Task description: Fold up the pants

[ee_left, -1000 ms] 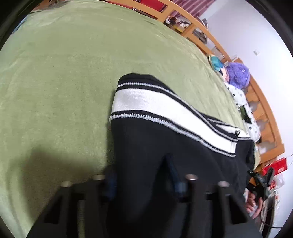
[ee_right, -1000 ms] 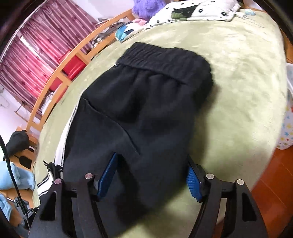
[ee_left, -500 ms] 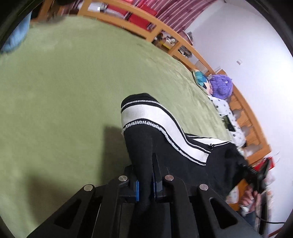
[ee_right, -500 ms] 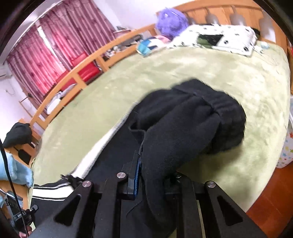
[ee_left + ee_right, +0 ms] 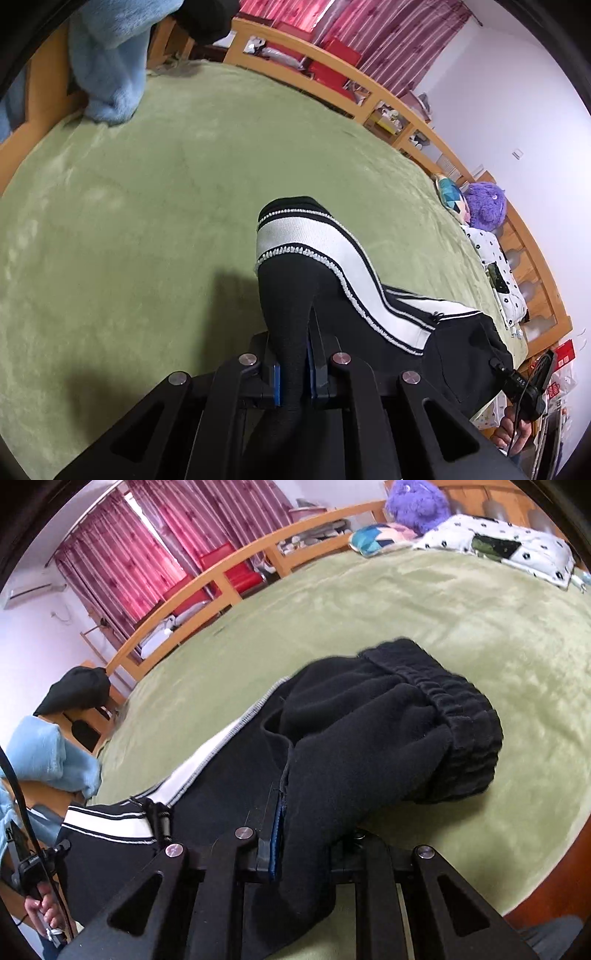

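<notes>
With both ends lifted off the green bed [image 5: 122, 206], the pants [image 5: 332, 280] hang between the two tools. Left gripper [image 5: 294, 373] is clamped on the black fabric near the striped cuff [image 5: 295, 236]. Right gripper [image 5: 295, 845] is clamped on a bunched fold near the elastic waistband [image 5: 458, 709]. Middle of the pants sags onto the bed. Blue blanket [image 5: 110, 66] at the far edge, purple plush toy [image 5: 417, 502] and spotted pillow [image 5: 532, 542] by the headboard.

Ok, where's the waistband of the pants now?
Right wrist view, centre-right: the waistband hangs bunched over the green blanket, just beyond the right gripper.
</notes>
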The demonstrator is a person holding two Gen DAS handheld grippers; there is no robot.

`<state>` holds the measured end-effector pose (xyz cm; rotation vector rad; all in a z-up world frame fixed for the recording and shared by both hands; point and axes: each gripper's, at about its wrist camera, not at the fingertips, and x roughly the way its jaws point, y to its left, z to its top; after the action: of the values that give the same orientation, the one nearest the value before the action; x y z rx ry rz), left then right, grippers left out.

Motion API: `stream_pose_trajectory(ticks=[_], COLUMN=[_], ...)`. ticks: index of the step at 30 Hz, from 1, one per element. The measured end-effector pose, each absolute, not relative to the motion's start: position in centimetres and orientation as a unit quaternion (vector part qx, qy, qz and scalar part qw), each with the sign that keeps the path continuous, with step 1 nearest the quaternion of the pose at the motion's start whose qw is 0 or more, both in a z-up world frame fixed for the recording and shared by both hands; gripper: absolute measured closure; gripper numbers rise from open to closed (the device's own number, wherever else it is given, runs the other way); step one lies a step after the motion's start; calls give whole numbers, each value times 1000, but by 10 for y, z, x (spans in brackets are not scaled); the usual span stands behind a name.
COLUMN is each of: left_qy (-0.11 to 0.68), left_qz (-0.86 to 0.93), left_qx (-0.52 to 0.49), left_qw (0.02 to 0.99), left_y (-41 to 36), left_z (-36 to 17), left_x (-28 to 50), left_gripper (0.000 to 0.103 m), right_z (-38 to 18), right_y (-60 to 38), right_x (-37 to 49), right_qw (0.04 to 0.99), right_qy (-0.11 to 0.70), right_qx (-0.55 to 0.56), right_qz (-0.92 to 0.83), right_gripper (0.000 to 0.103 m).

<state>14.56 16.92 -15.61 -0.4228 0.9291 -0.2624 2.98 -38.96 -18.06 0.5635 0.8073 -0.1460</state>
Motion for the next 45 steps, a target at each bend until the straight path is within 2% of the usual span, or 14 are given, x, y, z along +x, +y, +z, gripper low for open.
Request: stream_pose_trajectory(ticks=[3,5,9,11,16,24,29,31,33,36,38,41,43,45], left_qy=[457,476,485,474,456,491,478,477,474,461,450,441,446,447], left_qz=[-90,-29,-14,-10,-37,-54,-67,-65,-61,-68,-82,-98,-95,-96], left_qx=[-183,-137,-125,-126,-151,-155,-144,-132,-118,-136,-162,-197,-185,-172], left_qw=[866,868,866,872,876,855,864,866,871,874,875,870,870,872], left_y=[167,165,169,168,144,94,81,76,71,73,76,77,69,59], left_z=[-173,-181,-180,-173,-169,-216,-215,-214,-217,-214,-210,-208,-208,-206], left_x=[146,146,127,116,95,84,80,77,74,67,61,55,54,52], left_gripper=[82,66,56,43,42,37,32,32,32,33,33,33,33,33], right_z=[-196,-203,-184,-172,-169,-232,-251,-248,-246,-226,-207,-218,-244,-253], right_y=[-403,-413,-418,-424,-451,-488,-485,-482,-479,-475,-471,-464,-472,-486], right_x=[31,26,-2,-14,-17,11,41,45,44,36,34,51,58,48], right_qw=[858,841,861,870,866,802,794,813,835,872,900,898,863,849], right_qy=[424,454,437,421,387,376,376,363,352,305,273,328,388,381], right_qx=[281,285,243,234,304,460,473,448,414,379,337,287,312,361], right_qz=[-72,-75,-97,-102,-91,-61,-69,-85,-83,-60,-39,-68,-89,-67], right_gripper=[81,68,53,46,29,29,22,31,55,69,69,64,53,52])
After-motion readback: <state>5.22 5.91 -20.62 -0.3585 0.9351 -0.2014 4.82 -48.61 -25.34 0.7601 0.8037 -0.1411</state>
